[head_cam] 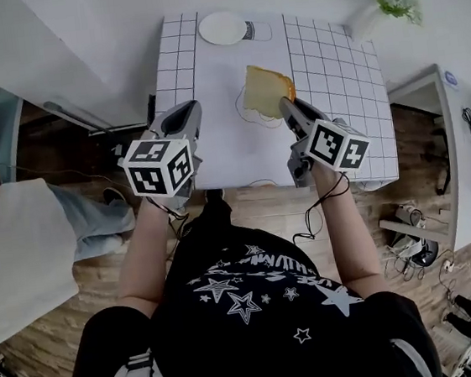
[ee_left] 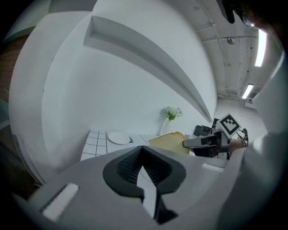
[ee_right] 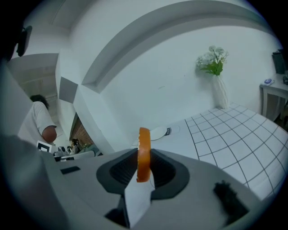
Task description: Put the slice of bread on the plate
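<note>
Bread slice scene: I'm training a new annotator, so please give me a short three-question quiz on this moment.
1. True or false: the slice of bread already lies on the plate.
2. Which gripper grips the bread? A) left gripper B) right gripper C) neither
3. Fill in: seen from the person, the plate sits near the table's ___ edge.

Key: 1. False: the bread is clamped edge-on in a gripper, above the table and short of the plate. 2. B. 3. far.
</note>
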Action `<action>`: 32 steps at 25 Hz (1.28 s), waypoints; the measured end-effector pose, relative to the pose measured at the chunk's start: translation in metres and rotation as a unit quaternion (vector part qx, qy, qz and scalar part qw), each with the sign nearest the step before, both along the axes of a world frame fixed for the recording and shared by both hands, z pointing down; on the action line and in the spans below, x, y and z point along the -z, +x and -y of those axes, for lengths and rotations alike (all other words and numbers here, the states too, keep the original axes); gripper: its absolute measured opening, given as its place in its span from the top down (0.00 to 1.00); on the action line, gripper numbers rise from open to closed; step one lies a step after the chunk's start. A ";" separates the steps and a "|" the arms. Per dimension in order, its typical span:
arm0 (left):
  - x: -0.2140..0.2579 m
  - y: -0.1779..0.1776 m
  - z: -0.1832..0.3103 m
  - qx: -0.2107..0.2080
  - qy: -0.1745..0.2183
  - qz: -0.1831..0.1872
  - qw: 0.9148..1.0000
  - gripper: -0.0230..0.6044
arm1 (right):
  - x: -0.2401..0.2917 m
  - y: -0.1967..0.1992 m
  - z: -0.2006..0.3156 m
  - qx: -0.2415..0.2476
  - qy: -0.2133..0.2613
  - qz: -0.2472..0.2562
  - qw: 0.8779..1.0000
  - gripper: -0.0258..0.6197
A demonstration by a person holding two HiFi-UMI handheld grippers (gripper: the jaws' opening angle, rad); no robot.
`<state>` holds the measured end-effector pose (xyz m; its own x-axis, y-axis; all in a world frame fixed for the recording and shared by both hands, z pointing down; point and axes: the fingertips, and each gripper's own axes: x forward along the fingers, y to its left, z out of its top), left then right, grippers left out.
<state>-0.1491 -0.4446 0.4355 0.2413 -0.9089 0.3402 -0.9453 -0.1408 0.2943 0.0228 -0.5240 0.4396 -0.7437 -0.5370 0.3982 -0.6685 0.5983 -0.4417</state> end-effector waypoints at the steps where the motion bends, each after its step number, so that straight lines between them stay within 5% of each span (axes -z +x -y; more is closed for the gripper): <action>1: -0.002 -0.007 0.007 0.003 -0.001 0.001 1.000 0.95 | -0.001 -0.007 0.009 0.003 0.003 -0.006 1.000 0.82; 12: -0.006 -0.081 0.067 0.035 -0.004 -0.003 0.999 0.95 | -0.004 -0.081 0.104 0.037 0.074 -0.097 0.992 0.82; 21: -0.023 -0.108 0.099 0.022 -0.017 -0.007 1.000 0.95 | -0.007 -0.143 0.183 0.071 0.196 -0.235 0.949 0.82; 26: -0.041 -0.110 0.108 0.009 -0.028 -0.027 0.999 0.95 | -0.025 -0.174 0.215 0.084 0.216 -0.296 0.927 0.82; 29: -0.047 -0.118 0.114 0.016 -0.029 -0.036 0.999 0.95 | -0.038 -0.190 0.228 0.106 0.264 -0.357 0.890 0.82; 32: -0.052 -0.125 0.114 0.027 -0.032 -0.044 0.998 0.95 | -0.049 -0.206 0.230 0.146 0.343 -0.430 0.823 0.82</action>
